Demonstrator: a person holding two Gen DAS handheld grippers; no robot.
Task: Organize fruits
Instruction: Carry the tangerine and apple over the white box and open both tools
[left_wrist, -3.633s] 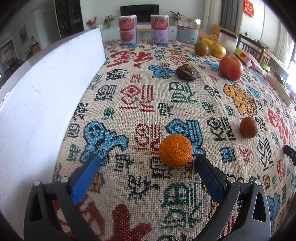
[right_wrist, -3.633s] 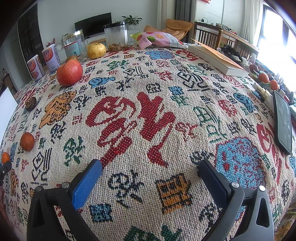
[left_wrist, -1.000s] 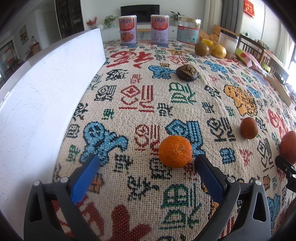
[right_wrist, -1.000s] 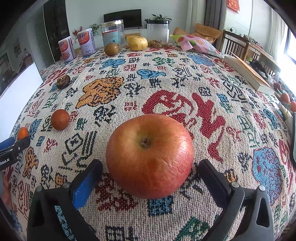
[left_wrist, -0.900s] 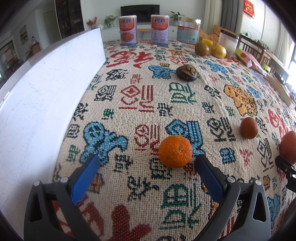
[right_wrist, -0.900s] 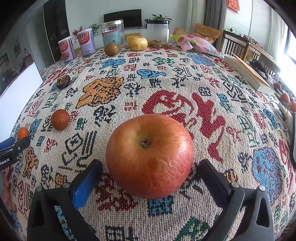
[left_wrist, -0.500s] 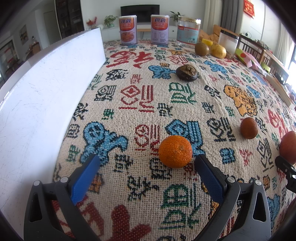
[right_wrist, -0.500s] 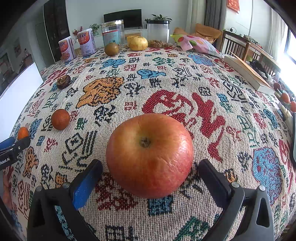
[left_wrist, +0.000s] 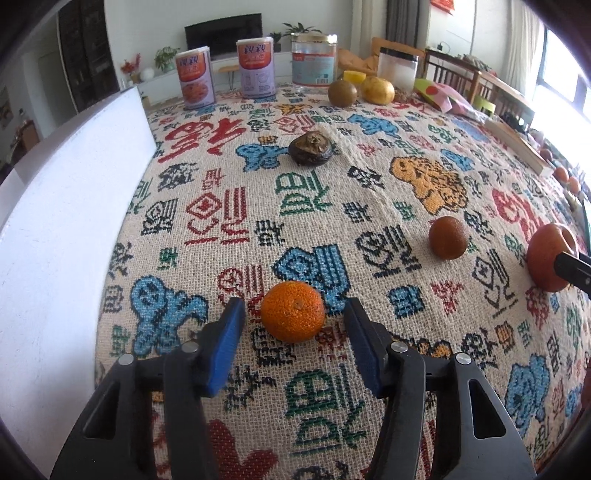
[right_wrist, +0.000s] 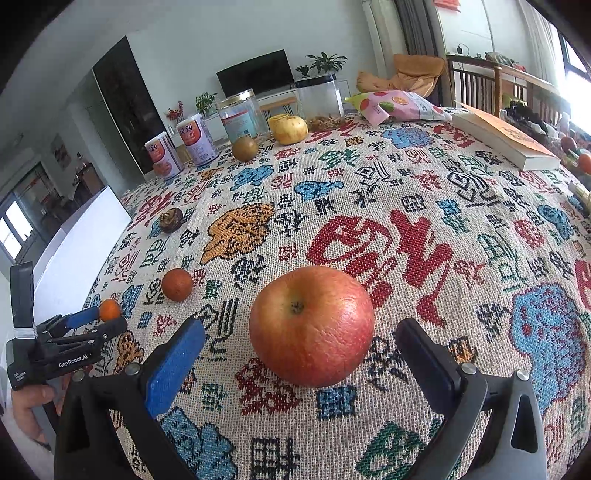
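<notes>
Left gripper (left_wrist: 293, 334): jaws closing around a small orange (left_wrist: 293, 311) on the patterned tablecloth (left_wrist: 369, 192); narrow gaps show on both sides, pads not yet pressing. Right gripper (right_wrist: 299, 363): jaws wide apart, red apple (right_wrist: 311, 325) resting on the cloth between them, untouched. Also on the cloth: brownish round fruit (left_wrist: 448, 237), between orange and apple; dark wrinkled fruit (left_wrist: 309, 149), farther back.

Tangerine (left_wrist: 293, 316) between left tongs (left_wrist: 293, 334) — apple (right_wrist: 311, 325) between right tongs (right_wrist: 301, 354).
</notes>
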